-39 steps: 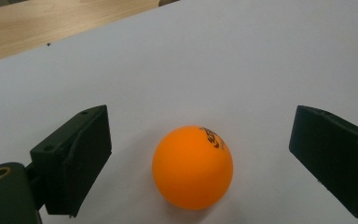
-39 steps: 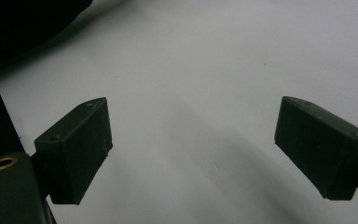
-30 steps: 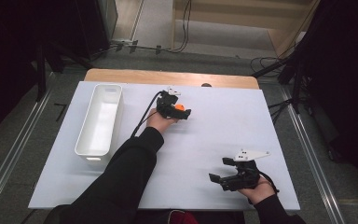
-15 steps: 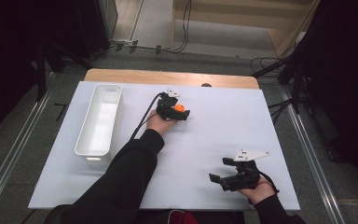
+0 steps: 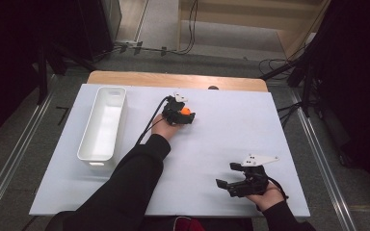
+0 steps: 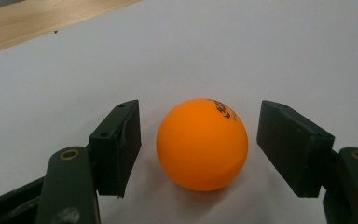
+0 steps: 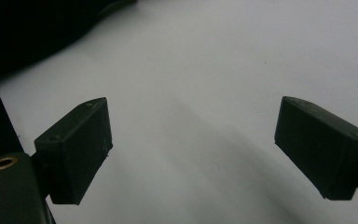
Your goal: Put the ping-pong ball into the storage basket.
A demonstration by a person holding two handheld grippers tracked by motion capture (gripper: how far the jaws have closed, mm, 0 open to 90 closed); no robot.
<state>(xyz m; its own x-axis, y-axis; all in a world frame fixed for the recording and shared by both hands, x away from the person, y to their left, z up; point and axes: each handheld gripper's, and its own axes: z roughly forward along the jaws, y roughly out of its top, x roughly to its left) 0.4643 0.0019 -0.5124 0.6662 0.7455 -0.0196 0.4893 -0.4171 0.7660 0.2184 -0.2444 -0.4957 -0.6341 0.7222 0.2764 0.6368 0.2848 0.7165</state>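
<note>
Left gripper (image 6: 200, 140) sat low on the white table (image 5: 231, 139) with its jaws just closing in around the orange ball (image 6: 202, 143); a sliver of space remained on each side, so the pads (image 6: 119, 142) were not yet pressing. The ball rested on the table well to the right of the white bin (image 5: 102, 124), near the far wooden edge (image 5: 173, 79). To finish the pinch well, I judged the jaws should meet the ball at its widest line, evenly, since a round, light ball could squirt forward. Right gripper (image 7: 191, 149) lay spread and holding nothing, well away from the bin at the near right corner. Nothing stood between the ball and the bin.
</note>
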